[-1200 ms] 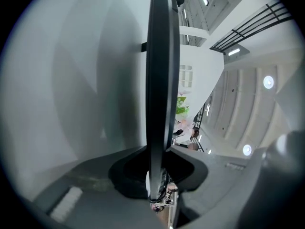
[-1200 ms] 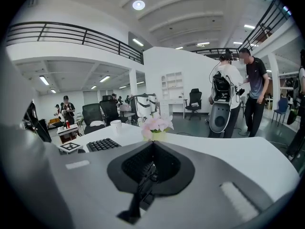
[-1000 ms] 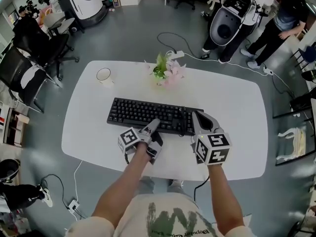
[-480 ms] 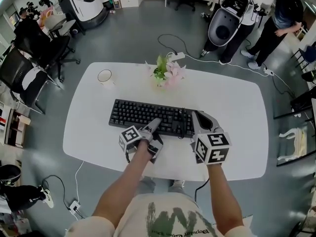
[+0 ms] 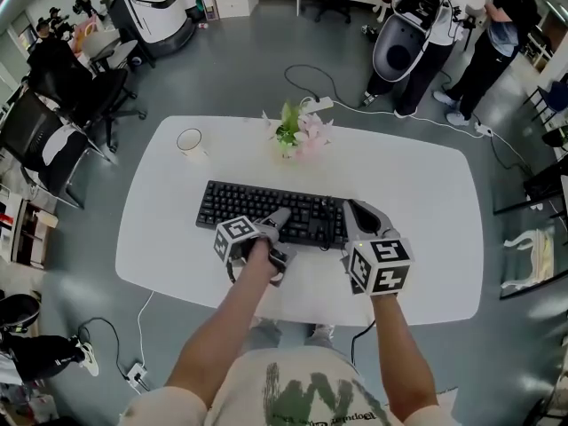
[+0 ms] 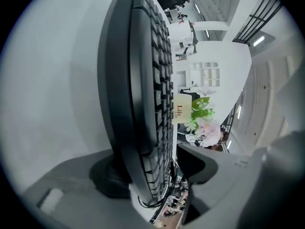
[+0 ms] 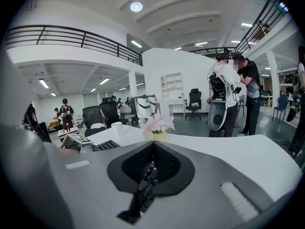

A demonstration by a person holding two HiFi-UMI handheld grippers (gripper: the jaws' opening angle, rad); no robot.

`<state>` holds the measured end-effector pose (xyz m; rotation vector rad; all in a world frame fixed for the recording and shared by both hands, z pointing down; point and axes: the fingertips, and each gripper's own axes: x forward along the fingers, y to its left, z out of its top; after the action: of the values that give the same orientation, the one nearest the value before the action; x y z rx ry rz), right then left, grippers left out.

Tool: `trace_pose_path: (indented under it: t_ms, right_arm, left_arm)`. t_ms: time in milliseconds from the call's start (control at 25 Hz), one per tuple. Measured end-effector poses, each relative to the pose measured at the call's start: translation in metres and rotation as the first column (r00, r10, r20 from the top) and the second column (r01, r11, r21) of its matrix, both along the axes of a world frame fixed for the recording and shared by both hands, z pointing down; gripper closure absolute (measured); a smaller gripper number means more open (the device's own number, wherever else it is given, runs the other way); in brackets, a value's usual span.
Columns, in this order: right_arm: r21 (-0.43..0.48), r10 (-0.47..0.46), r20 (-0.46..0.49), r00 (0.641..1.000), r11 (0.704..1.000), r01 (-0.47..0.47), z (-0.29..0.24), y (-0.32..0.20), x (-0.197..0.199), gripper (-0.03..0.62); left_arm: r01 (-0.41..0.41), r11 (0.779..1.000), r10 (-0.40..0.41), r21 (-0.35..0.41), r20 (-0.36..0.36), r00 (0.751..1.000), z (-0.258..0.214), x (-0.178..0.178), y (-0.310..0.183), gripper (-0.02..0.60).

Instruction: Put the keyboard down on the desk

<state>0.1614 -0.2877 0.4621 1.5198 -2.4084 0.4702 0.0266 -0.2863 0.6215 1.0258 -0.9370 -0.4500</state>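
Nearest, at the near long edge of the keyboard [image 5: 257, 204], find the left gripper [image 5: 280, 235]: fingers just opened and now apart, with that edge between them but not pinched, one pad close under the base and the other clear of the keys. Just to the right, at the keyboard's near right corner, find the right gripper [image 5: 358, 213], fingers clamped on the black edge there. Seems to lie flat on the white worktop [image 5: 426, 193], roughly central. Judging from that: set-down likely finished on the left side, with release on the right yet to come. Beyond the keyboard's far edge, note a pot of pink flowers [image 5: 297, 131]; off its far left corner, a white cup [image 5: 188, 138]. From the head view alone, the whole layout. From the left gripper view alone, the gap above the keys and a small card [image 6: 181, 109] printed "Life" by the flowers. From the right gripper view alone, the closed grip itself.
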Motion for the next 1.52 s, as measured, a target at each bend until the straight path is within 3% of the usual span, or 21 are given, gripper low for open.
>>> trace_pose_path:
  t_ms: [560,1000,1280,1520]
  right_arm:
    - [-0.019,0.007,-0.002,1.0,1.0,-0.007,0.006,0.001,0.008,0.594]
    - [-0.021,0.004,-0.004,1.0,1.0,-0.004,0.004,0.001,0.008,0.595]
    - [-0.021,0.001,-0.008,1.0,1.0,-0.001,0.002,0.0,0.012,0.595]
    - [-0.006,-0.011,-0.009,1.0,1.0,0.011,-0.006,-0.005,0.01,0.595]
  left_arm:
    - [-0.029,0.991,0.037,-0.131,0.061,0.997,-0.002,0.002,0.006,0.181]
    - [-0.055,0.985,0.066,-0.164,0.063,0.996,-0.001,-0.006,0.023,0.176]
    - [-0.088,0.987,0.101,-0.138,0.097,0.99,-0.011,-0.008,0.029,0.166]
    - [-0.111,0.992,0.119,-0.058,0.172,0.978,-0.034,-0.02,0.017,0.166]
